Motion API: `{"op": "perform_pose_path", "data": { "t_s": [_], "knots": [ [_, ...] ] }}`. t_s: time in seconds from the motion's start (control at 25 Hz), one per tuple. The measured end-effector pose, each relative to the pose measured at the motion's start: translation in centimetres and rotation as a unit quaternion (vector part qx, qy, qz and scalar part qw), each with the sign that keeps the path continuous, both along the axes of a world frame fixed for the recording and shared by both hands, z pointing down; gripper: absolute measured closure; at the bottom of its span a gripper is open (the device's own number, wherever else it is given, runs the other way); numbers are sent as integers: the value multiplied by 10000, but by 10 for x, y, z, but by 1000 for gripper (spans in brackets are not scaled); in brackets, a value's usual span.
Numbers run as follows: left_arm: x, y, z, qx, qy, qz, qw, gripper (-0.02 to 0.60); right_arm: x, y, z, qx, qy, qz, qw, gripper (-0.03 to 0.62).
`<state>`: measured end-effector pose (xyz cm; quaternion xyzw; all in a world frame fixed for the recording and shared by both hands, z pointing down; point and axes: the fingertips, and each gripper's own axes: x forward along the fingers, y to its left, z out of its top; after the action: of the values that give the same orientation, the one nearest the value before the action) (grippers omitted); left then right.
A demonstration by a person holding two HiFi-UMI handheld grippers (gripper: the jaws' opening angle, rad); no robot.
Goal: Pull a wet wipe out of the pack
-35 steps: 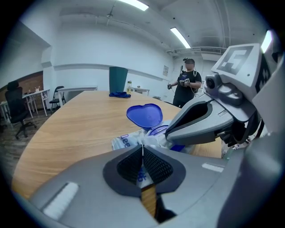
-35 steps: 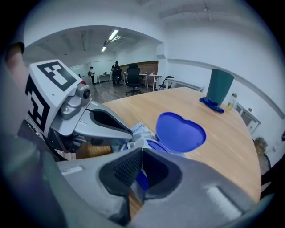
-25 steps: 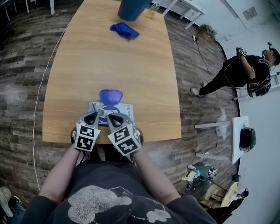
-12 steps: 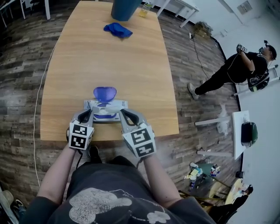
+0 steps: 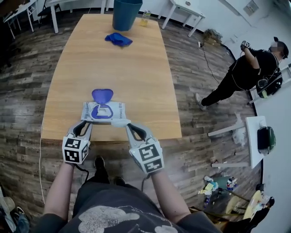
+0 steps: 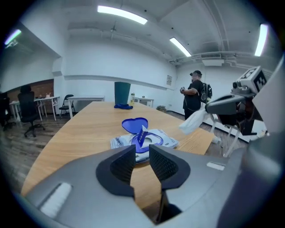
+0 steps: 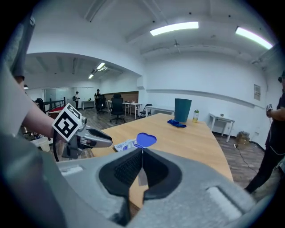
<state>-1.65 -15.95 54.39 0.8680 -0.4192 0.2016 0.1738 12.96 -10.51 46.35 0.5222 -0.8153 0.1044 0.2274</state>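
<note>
left gripper (image 6: 141,152): jaws standing apart, having just been opening. Nothing is sitting between them, and the pack is showing through the gap, further along the table.
right gripper (image 7: 141,153): jaws pressing together, pinching a thin white wet wipe (image 7: 140,177).
wet wipe: hanging from the right gripper's tips, lifted off the table. In the left gripper view it is showing clear of the pack, off to that view's right.
pack (image 5: 103,111): lying flat on the wooden table (image 5: 136,68), close to the person's edge. In the head view both grippers' tips are hovering just on its near side, left at the near-left corner and right toward the near-right.
lid (image 5: 102,95): blue and flipped open, lying on the far side of the pack.
opening: a small blue-and-white flap (image 6: 141,135) is sticking up out of the blue oval. I can't tell whether it's a wipe or a seal tab.
far end of table: a dark blue bin (image 5: 126,13) is standing there, with a crumpled blue cloth (image 5: 118,39) just in front of it and a small bottle (image 5: 145,17) beside the bin.
bystander (image 5: 252,70): a person in dark clothes is standing on the plank floor, well to the right of the table.
</note>
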Motion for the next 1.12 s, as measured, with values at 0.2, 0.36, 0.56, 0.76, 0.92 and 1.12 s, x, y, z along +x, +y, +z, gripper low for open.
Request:
{"op": "perform_pose_path", "data": {
  "t_s": [0.2, 0.36, 0.56, 0.76, 0.92, 1.12],
  "knots": [
    [0, 51, -53, 452, 560, -452, 9964, 492, 16, 47, -12, 232, -159, -35, 9996, 597],
    [12, 96, -95, 836, 904, -610, 9905, 504, 27, 83, -19, 378, -302, -162, 9987, 597],
    [10, 130, -134, 1269, 1113, -900, 9815, 562, 31, 108, -22, 525, -466, -295, 9971, 597],
    [-9, 157, -142, 1245, 1156, -836, 9819, 563, 20, 127, -33, 655, -558, -249, 9960, 597],
    [-25, 174, -141, 1160, 1277, -784, 9819, 563, 18, 137, -44, 804, -529, -10, 9954, 597],
    [-50, 208, -132, 973, 1318, -576, 9848, 563, 2, 164, -50, 828, -473, 316, 9949, 596]
  ]
}}
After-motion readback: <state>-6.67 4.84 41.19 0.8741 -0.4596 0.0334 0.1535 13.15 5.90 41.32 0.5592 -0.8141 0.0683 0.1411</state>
